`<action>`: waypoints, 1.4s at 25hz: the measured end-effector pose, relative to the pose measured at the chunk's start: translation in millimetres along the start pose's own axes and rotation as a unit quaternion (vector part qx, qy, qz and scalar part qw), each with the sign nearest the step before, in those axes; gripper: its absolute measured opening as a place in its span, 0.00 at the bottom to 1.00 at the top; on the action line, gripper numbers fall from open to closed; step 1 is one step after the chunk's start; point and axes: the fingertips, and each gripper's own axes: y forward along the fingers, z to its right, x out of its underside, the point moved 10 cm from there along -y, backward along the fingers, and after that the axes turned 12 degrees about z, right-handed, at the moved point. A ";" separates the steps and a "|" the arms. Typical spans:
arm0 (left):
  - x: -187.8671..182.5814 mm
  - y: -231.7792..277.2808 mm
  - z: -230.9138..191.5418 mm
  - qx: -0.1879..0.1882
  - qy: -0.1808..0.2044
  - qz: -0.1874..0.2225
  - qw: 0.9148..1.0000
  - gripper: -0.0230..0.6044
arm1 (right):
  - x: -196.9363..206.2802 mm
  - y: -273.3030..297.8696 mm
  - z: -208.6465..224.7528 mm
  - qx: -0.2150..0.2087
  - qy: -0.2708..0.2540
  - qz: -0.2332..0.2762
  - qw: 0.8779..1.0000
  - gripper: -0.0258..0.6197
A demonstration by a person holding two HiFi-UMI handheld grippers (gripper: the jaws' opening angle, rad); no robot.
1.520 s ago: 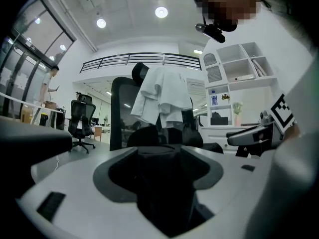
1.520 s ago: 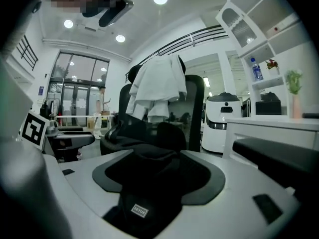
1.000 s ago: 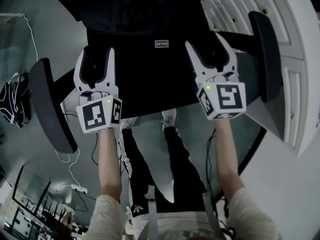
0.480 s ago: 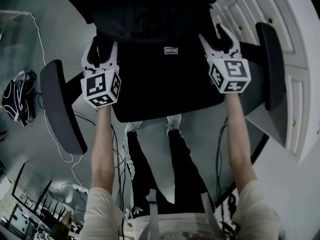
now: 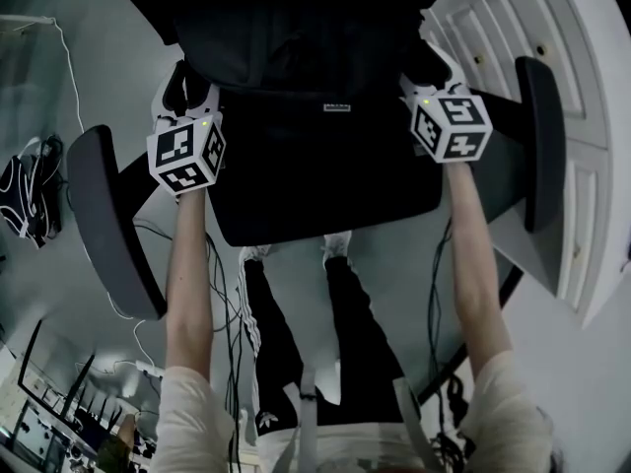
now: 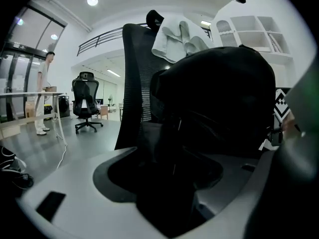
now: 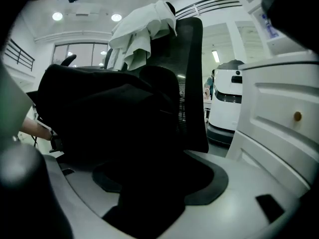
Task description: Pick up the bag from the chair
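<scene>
A black bag [image 5: 296, 28] sits at the back of the black office chair seat [image 5: 325, 180], against the backrest. My left gripper [image 5: 187, 85] is at the bag's left side and my right gripper [image 5: 426, 67] at its right side. Both stand open, and their tips are partly lost against the dark fabric. In the left gripper view the bag [image 6: 219, 98] bulges over the gap between the white jaws. In the right gripper view the bag [image 7: 104, 113] fills the left half, with dark fabric lying between the jaws. I cannot tell whether the pads touch it.
The chair's armrests [image 5: 108, 220] [image 5: 544, 141] flank both arms. A white towel [image 6: 177, 36] hangs over the backrest. A white cabinet [image 5: 552, 28] stands close on the right. A dark bundle [image 5: 25, 200] and cables lie on the floor at left. My legs [image 5: 296, 323] are below the seat.
Both grippers have moved forward from over the seat's front edge to the two sides of the bag. The jaws have stayed open.
</scene>
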 end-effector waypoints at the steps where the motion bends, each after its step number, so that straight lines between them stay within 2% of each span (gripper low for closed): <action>1: 0.7 2.1 -0.3 0.004 -0.003 -0.001 1.000 0.43 | 2.2 1.4 1.2 0.000 0.006 -0.003 1.000 0.48; 5: 3.3 12.7 2.4 0.023 -0.015 -0.004 1.000 0.43 | 5.0 9.1 4.4 -0.004 0.028 -0.006 1.000 0.48; 9: 6.8 18.3 4.2 0.025 -0.027 -0.005 0.999 0.43 | 8.5 19.8 9.0 -0.019 0.041 -0.011 0.999 0.48; 14: 10.5 23.6 5.3 0.044 -0.015 -0.025 0.999 0.43 | 7.1 34.2 13.8 -0.039 0.053 -0.030 0.997 0.48; 18: 14.0 28.2 11.7 0.037 -0.017 -0.022 0.999 0.43 | 12.7 40.3 16.7 -0.038 0.060 -0.032 0.997 0.47; 19: 15.0 28.4 12.4 0.035 -0.015 -0.024 0.999 0.43 | 14.8 41.0 15.7 -0.039 0.067 -0.033 0.996 0.46; 21: 15.7 28.4 12.2 0.029 -0.009 -0.030 0.999 0.42 | 18.2 42.8 11.2 -0.046 0.079 -0.032 0.995 0.36; 23: 15.1 28.0 11.1 0.024 -0.006 -0.033 0.999 0.34 | 19.6 45.0 6.9 -0.046 0.087 -0.032 0.995 0.31; 26: 13.6 28.6 12.2 0.020 -0.001 -0.036 0.999 0.31 | 19.9 48.0 6.9 -0.050 0.103 -0.040 0.993 0.24; 30: 11.3 31.4 17.4 0.013 0.018 -0.041 0.999 0.22 | 17.4 50.4 5.2 -0.049 0.071 -0.053 0.995 0.17; 35: 9.3 28.9 17.3 0.014 0.026 -0.040 0.999 0.17 | 15.1 51.0 -3.8 -0.042 0.045 -0.057 0.996 0.14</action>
